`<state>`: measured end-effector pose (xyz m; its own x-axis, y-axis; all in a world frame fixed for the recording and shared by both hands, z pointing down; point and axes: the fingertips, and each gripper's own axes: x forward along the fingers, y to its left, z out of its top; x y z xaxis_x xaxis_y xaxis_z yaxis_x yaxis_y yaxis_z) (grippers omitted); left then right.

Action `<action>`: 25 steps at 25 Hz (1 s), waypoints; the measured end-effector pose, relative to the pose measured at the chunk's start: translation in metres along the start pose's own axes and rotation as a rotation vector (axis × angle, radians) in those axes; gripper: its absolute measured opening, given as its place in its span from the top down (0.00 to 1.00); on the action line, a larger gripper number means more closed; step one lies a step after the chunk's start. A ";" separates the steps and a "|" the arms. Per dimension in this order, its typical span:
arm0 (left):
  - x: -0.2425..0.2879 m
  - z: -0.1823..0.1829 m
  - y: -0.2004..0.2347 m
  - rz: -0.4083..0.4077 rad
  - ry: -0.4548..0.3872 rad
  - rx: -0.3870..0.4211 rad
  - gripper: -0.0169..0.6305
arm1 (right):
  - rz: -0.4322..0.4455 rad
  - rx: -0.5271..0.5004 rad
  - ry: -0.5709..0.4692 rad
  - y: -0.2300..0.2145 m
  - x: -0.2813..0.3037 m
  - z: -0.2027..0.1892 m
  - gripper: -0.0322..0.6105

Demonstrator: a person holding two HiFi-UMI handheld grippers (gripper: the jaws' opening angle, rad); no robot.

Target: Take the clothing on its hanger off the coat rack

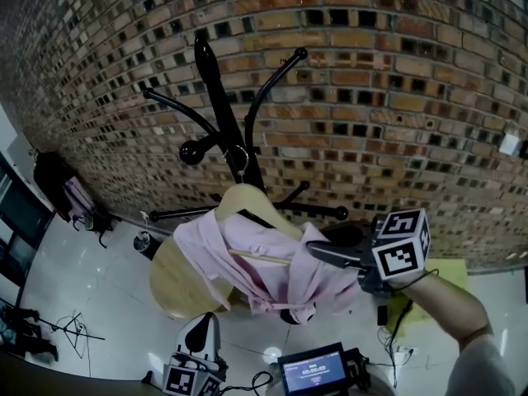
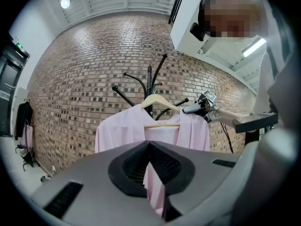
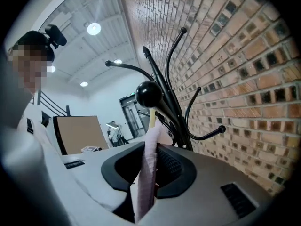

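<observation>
- The black metal coat rack (image 1: 216, 89) stands just in front of the perforated brick wall (image 1: 396, 73), and little room shows behind it.
- The rack's curved black arms (image 1: 279, 73) fan out above the pale wooden hanger (image 1: 247, 196). A ball-tipped arm (image 1: 191, 150) juts just left of its hook.
- The pink shirt (image 1: 256, 262) hangs in front of the rack's lower pole.
- Left of the rack, the white tiled floor (image 1: 74, 279) lies open.
- At the rack's foot, thin black legs (image 1: 177, 214) spread sideways, beside a round pale wooden top (image 1: 169, 283).
- Right of the rack, the right gripper (image 1: 313, 250) is clamped on the shirt's shoulder and takes up that side.
</observation>
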<state>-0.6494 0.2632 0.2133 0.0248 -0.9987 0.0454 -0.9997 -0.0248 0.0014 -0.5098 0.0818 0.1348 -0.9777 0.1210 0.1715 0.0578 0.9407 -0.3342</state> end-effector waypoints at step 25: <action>0.006 0.023 0.024 -0.010 -0.060 0.029 1.00 | -0.006 0.164 -0.066 0.028 -0.020 0.024 0.87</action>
<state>-0.6728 0.2554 0.1903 0.0358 -0.9992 -0.0149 -0.9990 -0.0354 -0.0270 -0.4936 0.0979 0.0995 -0.9894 0.0895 0.1144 0.0237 0.8764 -0.4811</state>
